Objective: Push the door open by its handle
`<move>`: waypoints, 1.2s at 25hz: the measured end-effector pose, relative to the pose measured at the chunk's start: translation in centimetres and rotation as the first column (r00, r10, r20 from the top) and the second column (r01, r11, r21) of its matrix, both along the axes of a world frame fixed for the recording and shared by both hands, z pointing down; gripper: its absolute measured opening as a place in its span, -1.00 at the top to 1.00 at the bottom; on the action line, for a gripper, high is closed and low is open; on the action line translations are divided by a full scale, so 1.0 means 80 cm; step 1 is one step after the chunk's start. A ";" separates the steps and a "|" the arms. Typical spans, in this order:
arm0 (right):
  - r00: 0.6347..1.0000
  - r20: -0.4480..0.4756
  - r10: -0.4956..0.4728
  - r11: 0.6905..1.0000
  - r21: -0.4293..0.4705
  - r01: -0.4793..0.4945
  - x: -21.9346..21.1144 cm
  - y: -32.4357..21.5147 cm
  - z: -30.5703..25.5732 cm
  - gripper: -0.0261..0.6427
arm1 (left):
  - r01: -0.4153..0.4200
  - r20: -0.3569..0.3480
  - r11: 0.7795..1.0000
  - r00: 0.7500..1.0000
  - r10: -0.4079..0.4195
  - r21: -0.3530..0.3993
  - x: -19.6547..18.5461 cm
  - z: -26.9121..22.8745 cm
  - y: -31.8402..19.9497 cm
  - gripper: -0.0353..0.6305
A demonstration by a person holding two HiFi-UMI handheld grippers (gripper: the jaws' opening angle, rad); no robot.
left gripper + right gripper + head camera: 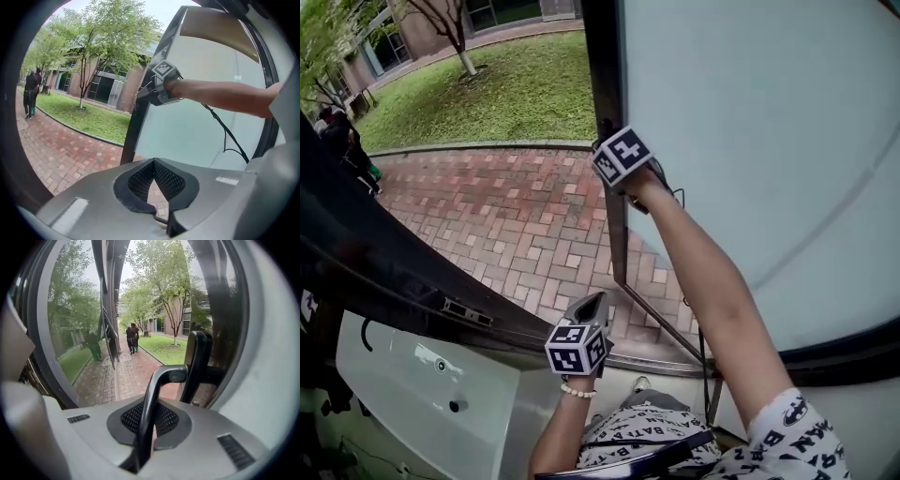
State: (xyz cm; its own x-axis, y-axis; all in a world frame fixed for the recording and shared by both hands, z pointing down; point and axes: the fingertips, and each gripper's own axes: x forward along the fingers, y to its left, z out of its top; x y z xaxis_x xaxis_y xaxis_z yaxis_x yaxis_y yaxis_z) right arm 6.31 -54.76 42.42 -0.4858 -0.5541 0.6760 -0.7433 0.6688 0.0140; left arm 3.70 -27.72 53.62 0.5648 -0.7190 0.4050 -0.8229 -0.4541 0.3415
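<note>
One door (750,141), likely heavy; rigid handle (157,394) at its edge, right gripper (146,427) clenched on it; left gripper (157,185) closed, empty.

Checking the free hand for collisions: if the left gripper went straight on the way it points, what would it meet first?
The left gripper would probably meet the door's dark edge frame, low down; depth is unclear, so it might pass it onto the brick paving.

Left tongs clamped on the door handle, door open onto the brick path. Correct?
No, the right tongs are shut on the door handle, as the right gripper view shows; the left tongs are empty. The door is open onto the brick path.
</note>
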 end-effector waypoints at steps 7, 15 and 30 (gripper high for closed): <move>0.999 -0.005 0.054 0.999 -0.001 -0.054 0.040 -0.028 0.000 0.89 | -0.016 -0.013 1.000 1.000 0.016 0.017 0.045 -0.003 -0.028 0.93; 0.995 0.013 0.099 0.995 -0.013 -0.098 0.088 -0.064 0.002 0.89 | -0.019 -0.004 1.000 1.000 0.019 0.018 0.070 0.003 -0.056 0.93; 0.984 0.000 0.178 0.984 0.002 -0.178 0.171 -0.118 -0.001 0.89 | -0.060 -0.038 0.998 0.997 0.061 0.035 0.095 0.029 -0.144 0.93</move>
State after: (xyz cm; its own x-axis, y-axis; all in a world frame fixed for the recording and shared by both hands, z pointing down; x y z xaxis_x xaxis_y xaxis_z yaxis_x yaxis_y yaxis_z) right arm 19.96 -64.20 42.34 -0.3794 -0.6327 0.6751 -0.8503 0.5261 0.0152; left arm 11.33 -39.27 55.90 0.6223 -0.6959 0.3583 -0.7801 -0.5142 0.3563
